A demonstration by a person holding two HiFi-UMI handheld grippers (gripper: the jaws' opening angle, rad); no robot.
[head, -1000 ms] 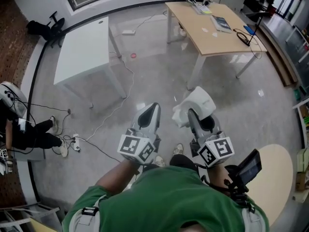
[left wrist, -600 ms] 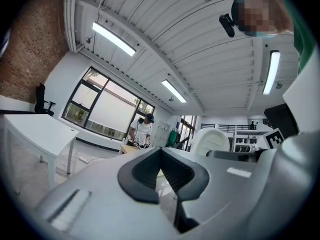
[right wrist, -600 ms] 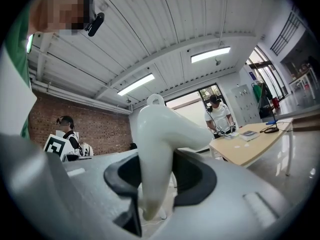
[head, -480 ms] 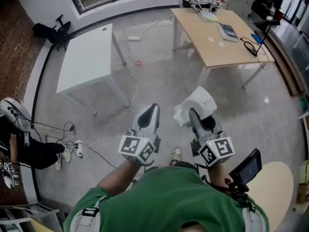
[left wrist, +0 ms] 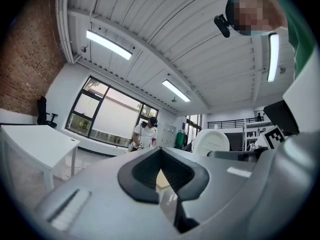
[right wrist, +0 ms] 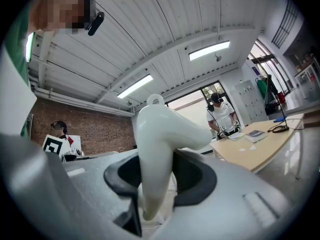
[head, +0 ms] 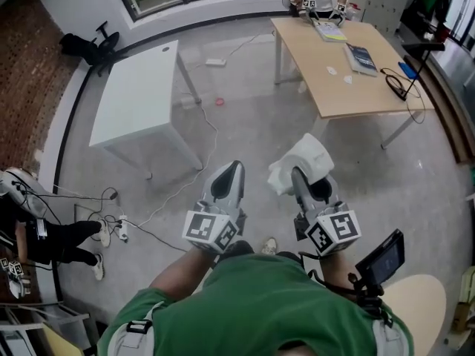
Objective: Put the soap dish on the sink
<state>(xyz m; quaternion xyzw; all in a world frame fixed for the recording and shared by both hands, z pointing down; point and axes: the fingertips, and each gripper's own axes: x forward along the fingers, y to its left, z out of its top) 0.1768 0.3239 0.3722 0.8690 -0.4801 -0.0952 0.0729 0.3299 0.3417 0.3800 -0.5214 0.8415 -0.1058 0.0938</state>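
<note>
So from where I'm standing the soap dish (head: 303, 158) isn't anywhere near a sink. It's up in the air, pinched in the right gripper (head: 297, 175), on the near side of the tan table (head: 356, 80) and well apart from it, over bare floor (head: 245, 132).

The jaws on that side are clamped on the dish's lower end. Most of the white body sticks out past the tips, pointing roughly toward the tan table and leaning a bit toward the other gripper. In the right gripper view it rises out of the dark pads like a bent paddle, with a little loop at the top. So its long axis runs more or less in line with the gripper, not across it. I'd guess that matters when it gets set down: the free end will arrive first and the held end last.

The left gripper (head: 228, 180) is just beside the right one, equally far from the tan table. Its jaws are pressed together on nothing; its own view only shows the room past the pads. The right hand obviously does the placing, the left is just along for the ride.

I can't spot a sink in any view. There's the tan table with someone working at its far end, and a white table (head: 137, 95) off to its left. So which way the dish needs to go, I can't say.
</note>
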